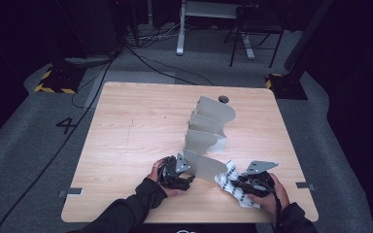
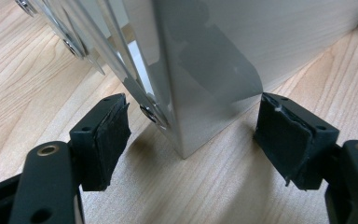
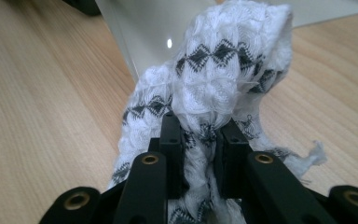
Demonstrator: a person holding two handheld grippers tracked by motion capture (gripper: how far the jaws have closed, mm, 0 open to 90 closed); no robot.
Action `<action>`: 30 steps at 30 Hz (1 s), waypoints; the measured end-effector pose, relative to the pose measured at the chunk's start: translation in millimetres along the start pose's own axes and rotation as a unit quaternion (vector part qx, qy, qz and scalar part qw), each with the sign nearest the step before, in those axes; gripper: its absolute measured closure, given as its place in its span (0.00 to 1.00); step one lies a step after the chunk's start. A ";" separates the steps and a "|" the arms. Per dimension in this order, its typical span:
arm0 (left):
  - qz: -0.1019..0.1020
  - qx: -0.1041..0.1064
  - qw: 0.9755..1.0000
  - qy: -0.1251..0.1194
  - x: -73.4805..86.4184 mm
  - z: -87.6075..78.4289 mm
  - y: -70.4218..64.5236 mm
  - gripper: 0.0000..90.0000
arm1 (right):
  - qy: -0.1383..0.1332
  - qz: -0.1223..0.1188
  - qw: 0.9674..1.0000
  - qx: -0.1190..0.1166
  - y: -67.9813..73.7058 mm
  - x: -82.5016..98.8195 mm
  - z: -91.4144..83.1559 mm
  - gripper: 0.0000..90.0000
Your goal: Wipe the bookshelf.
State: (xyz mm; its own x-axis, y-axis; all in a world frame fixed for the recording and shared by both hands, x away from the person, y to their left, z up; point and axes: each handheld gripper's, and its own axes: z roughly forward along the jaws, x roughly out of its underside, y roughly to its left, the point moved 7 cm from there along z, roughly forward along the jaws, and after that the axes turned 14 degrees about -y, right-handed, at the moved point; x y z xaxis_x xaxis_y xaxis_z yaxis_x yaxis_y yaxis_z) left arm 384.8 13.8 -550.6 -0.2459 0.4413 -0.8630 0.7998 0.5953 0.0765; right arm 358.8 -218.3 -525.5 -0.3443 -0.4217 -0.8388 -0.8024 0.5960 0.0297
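A grey metal rack of several folded panels stands in a zigzag row down the middle of the wooden table. My left gripper is at the rack's near end. In the left gripper view the gripper is open, with the folded corner of the nearest panel between its pads, touching neither. A white cloth with black diamond patterns lies against the rack's near right side. My right gripper is shut on it. In the right gripper view the cloth bunches up from the gripper against the panel.
A round cable hole sits at the table's far edge behind the rack. Beyond the table are a desk leg, a chair frame, floor cables and yellow-black striped bases.
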 end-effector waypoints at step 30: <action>-0.017 0.053 0.998 0.018 56.2 -86.0 26.4 0.19 | -0.196 -0.168 0.966 0.014 96.0 -104.1 -32.2 0.86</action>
State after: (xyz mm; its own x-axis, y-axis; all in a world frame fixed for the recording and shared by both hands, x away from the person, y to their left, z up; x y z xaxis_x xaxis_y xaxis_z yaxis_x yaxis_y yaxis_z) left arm 344.9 112.0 -554.2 -0.2926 0.4469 -0.8454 0.8434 0.5372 -0.0079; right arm 301.9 -139.2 -417.8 0.1478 -0.3071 -0.9401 -0.8217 0.4908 -0.2895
